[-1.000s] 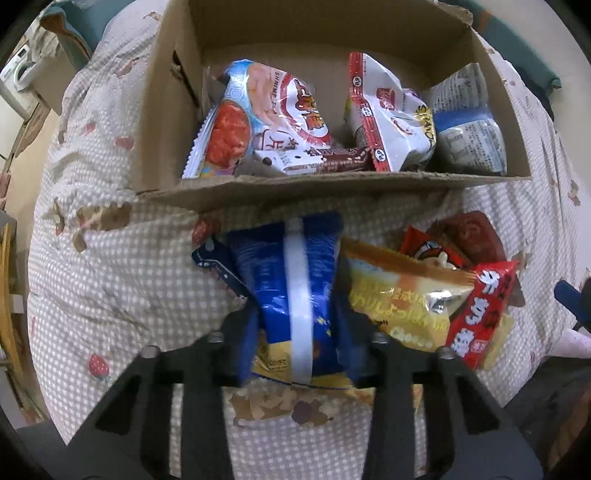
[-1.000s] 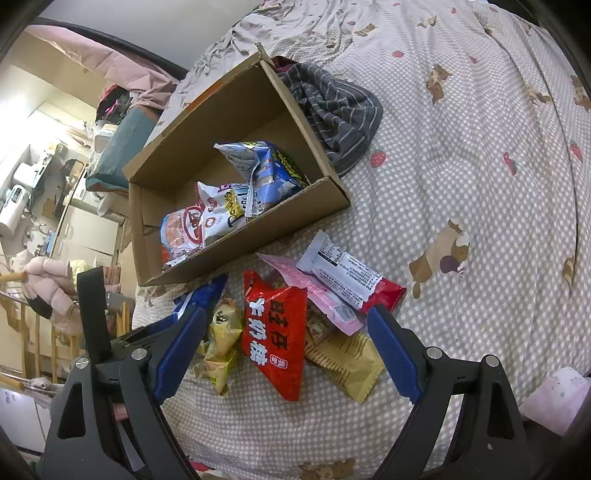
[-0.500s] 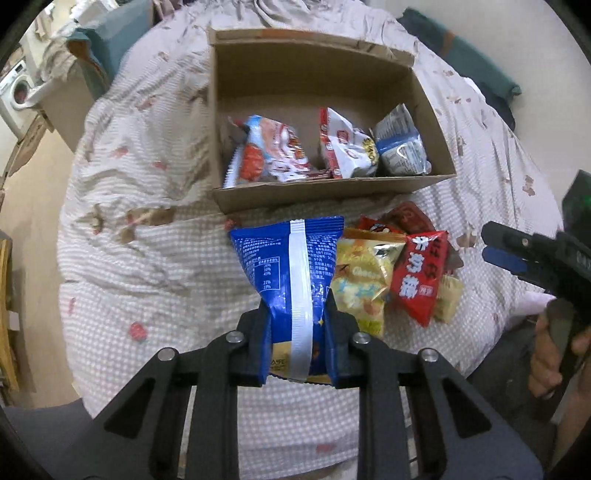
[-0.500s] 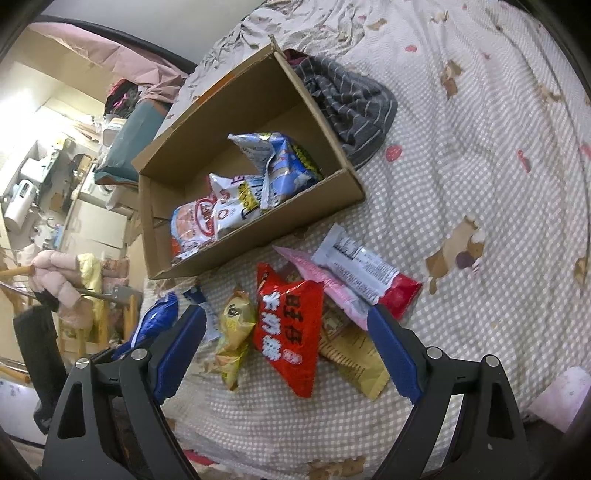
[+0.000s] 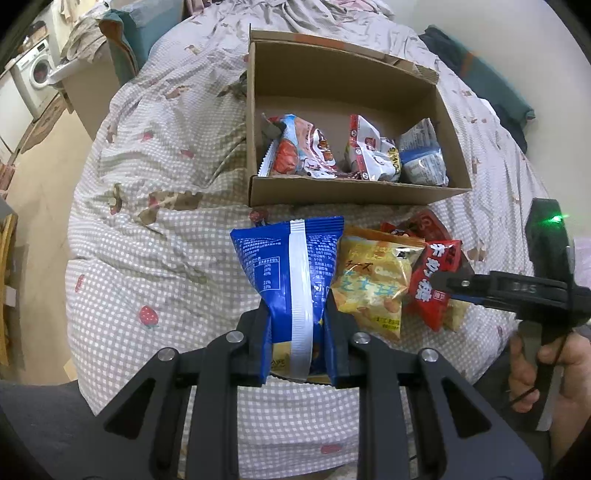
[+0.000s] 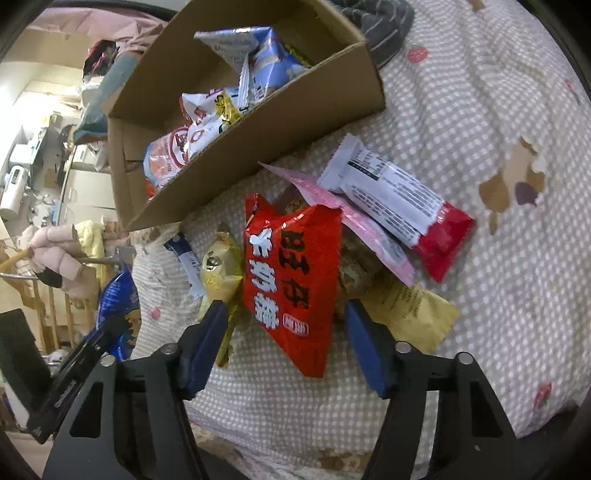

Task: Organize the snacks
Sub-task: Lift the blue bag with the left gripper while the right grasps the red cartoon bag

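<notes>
My left gripper (image 5: 297,332) is shut on a blue snack bag (image 5: 286,269) with a white seam, held above the bed in front of the cardboard box (image 5: 354,192). The box holds several snack packets (image 5: 306,151). My right gripper (image 6: 284,332) is open, its blue fingers either side of the lower end of a red snack bag (image 6: 295,273) lying on the bed; the gripper also shows in the left wrist view (image 5: 480,291). A yellow bag (image 5: 373,284), a pink packet (image 6: 351,218) and a white-and-red bar (image 6: 395,203) lie in the same pile.
The bed has a checked cover (image 5: 155,236) with strawberry prints. A striped grey cloth (image 6: 380,22) lies behind the box. The bed's left edge drops to a floor with a washing machine (image 5: 37,74). A yellow-tan wrapper (image 6: 410,314) lies under the pile.
My left gripper has lifted the blue bag up and back from the pile. My right gripper has moved down and forward, its fingers now around the red bag.
</notes>
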